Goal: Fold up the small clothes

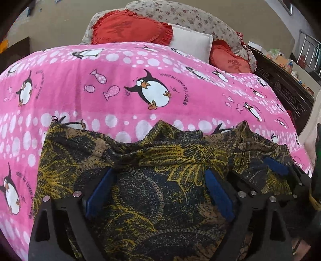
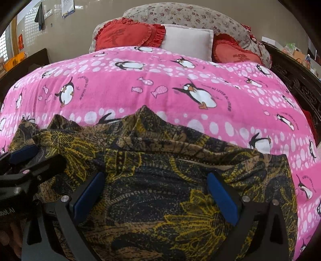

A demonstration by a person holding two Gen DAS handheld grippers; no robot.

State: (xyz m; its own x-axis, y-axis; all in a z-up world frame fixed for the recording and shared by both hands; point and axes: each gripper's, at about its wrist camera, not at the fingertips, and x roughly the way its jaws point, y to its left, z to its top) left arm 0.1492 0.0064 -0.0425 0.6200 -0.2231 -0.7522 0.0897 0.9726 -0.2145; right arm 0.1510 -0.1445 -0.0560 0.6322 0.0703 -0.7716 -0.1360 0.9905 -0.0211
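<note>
A small garment [image 1: 152, 172] in dark fabric with a yellow and brown leaf print lies spread and rumpled on the pink penguin blanket [image 1: 120, 80]. It also shows in the right wrist view [image 2: 160, 160]. My left gripper [image 1: 159, 174] is open, its blue pads wide apart over the garment's left part. My right gripper [image 2: 156, 178] is open over the garment's right part. The right gripper shows at the right edge of the left wrist view [image 1: 280, 170], and the left gripper at the left edge of the right wrist view [image 2: 26, 156].
The pink blanket [image 2: 180, 80] covers a bed. Two red heart cushions [image 1: 130, 30], a white pillow [image 1: 190, 42] and a floral pillow [image 1: 180, 14] lie at the head. A dark carved wooden bed frame [image 1: 284, 88] runs along the right.
</note>
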